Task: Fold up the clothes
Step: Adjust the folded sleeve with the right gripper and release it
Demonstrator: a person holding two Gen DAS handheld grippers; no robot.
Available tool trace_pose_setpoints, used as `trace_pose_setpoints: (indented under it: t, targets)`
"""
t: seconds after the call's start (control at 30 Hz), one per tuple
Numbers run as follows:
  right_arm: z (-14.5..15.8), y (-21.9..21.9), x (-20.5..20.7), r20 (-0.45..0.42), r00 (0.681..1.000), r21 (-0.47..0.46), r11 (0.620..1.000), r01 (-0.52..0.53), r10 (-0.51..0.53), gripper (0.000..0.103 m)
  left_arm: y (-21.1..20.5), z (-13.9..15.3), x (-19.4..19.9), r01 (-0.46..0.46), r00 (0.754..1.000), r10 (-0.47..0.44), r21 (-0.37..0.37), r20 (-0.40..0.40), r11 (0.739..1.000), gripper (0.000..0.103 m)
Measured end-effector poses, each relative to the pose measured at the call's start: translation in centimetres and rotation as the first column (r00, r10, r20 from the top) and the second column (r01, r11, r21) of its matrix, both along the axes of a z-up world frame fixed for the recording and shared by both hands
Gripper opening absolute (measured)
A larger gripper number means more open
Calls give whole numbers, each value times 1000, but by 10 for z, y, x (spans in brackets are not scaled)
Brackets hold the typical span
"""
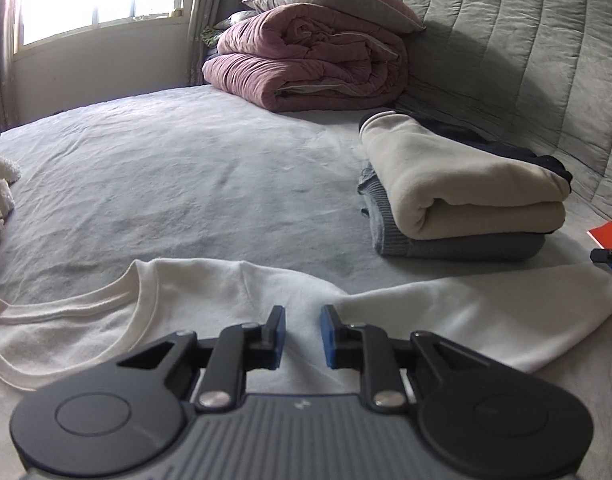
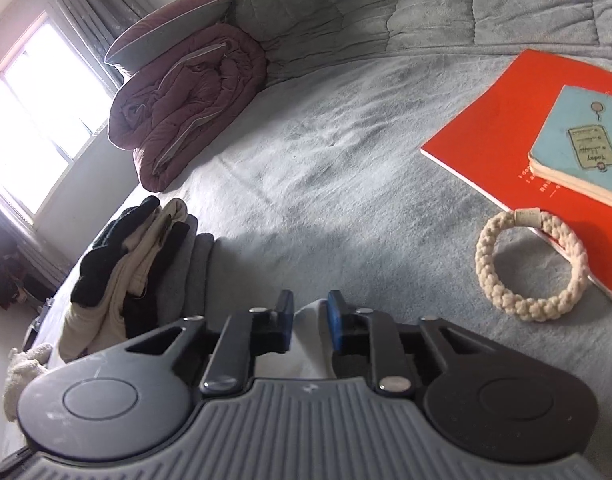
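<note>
A white sweatshirt (image 1: 234, 300) lies flat on the grey bed (image 1: 186, 168), collar at the left, one sleeve (image 1: 506, 312) stretched out to the right. My left gripper (image 1: 303, 334) hovers over the shoulder area with its blue pads apart and nothing between them. In the right wrist view, my right gripper (image 2: 311, 322) has its jaws part open around white cloth (image 2: 310, 320), seemingly the sleeve end; a firm grip is not evident. The right gripper's tip also shows at the left wrist view's right edge (image 1: 610, 258).
A stack of folded clothes (image 1: 458, 196) sits at the right of the bed, also in the right wrist view (image 2: 138, 264). A rolled pink duvet (image 1: 306, 68) with a pillow lies by the headboard. A red book (image 2: 502, 132), a blue notebook (image 2: 586, 140) and a rope ring (image 2: 532, 266) lie at the right.
</note>
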State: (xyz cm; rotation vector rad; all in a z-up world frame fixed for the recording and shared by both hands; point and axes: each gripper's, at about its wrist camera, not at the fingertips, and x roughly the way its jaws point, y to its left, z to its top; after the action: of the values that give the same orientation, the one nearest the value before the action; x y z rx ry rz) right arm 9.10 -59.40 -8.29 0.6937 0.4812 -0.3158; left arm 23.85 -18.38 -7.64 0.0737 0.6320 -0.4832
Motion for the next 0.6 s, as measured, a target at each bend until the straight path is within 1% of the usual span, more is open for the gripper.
trace_pose_setpoints:
  t: [0.03, 0.07, 0.1, 0.13, 0.17, 0.27, 0.3, 0.33, 0.37, 0.43, 0.5, 0.53, 0.6]
  targets:
    - [2, 4, -4, 22, 1000, -45, 999, 18, -17, 5, -1, -2, 1, -9, 1000, 9, 0, 4, 1000, 17]
    - [5, 8, -8, 45, 998, -90, 995, 38, -34, 2, -2, -3, 1, -22, 1000, 22, -2, 16, 1000, 17]
    - [9, 13, -18, 109, 993, -139, 988, 68, -53, 1, -3, -4, 0, -37, 999, 37, -6, 32, 999, 17]
    - [11, 15, -24, 138, 988, -168, 981, 92, -69, 1, -3, -4, -1, -54, 997, 55, -8, 48, 998, 17]
    - [11, 14, -24, 124, 989, -186, 977, 103, -80, 1, -4, -5, -1, -69, 996, 69, -8, 56, 998, 17]
    - [-2, 2, -18, 28, 996, -178, 980, 87, -83, 2, -6, -7, 1, -79, 996, 79, -2, 52, 997, 17]
    - [-2, 2, -19, 32, 996, -171, 982, 82, -78, 3, -6, -6, 0, -80, 995, 80, -5, 56, 997, 17]
    - [-2, 3, -21, 35, 997, -164, 983, 78, -73, 7, -6, -4, -2, -80, 995, 81, -13, 63, 997, 17]
    - [-3, 4, -23, 38, 997, -158, 985, 73, -68, 14, -5, -2, -4, -82, 994, 84, -25, 73, 996, 17]
    - [2, 10, -20, 30, 998, -180, 982, 54, -49, 14, -3, 3, -8, -89, 991, 94, -57, 93, 994, 17]
    - [9, 19, -16, 39, 999, -201, 979, 30, -23, 14, -4, 3, -7, -80, 993, 86, -74, 79, 994, 17]
    - [12, 24, -13, 44, 999, -211, 977, 19, -9, 17, -7, 0, -5, -71, 995, 75, -65, 66, 995, 17]
    - [16, 37, -7, 45, 999, -241, 970, -18, 30, 36, -15, -6, -1, -64, 997, 65, -16, 44, 998, 17]
